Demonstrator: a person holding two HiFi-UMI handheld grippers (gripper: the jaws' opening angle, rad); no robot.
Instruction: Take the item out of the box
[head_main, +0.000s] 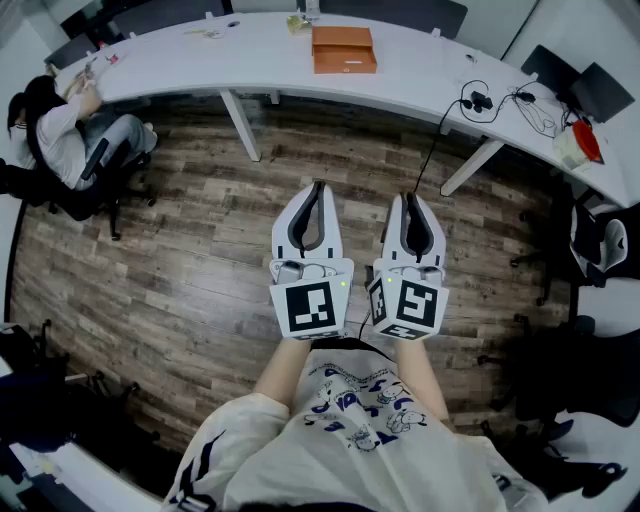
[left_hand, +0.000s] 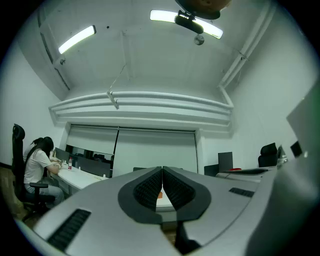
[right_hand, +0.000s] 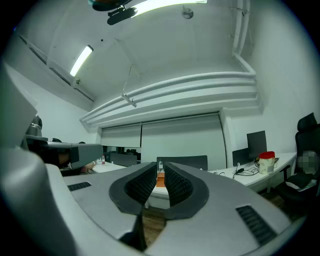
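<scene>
Left claw (head_main: 318, 187), right claw (head_main: 413, 197) (both shut), flat orange box (head_main: 343, 49) on desk (head_main: 250, 60)

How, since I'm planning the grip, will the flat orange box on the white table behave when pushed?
The flat orange box looks low and wide, so it probably slides rather than tips. Its straight edges suggest stiffness. The smooth white table may let it skid.

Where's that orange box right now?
In the head view, the orange box lies on the white table at top centre, across the wooden floor from the left gripper and right gripper, with black cables to its right.
</scene>
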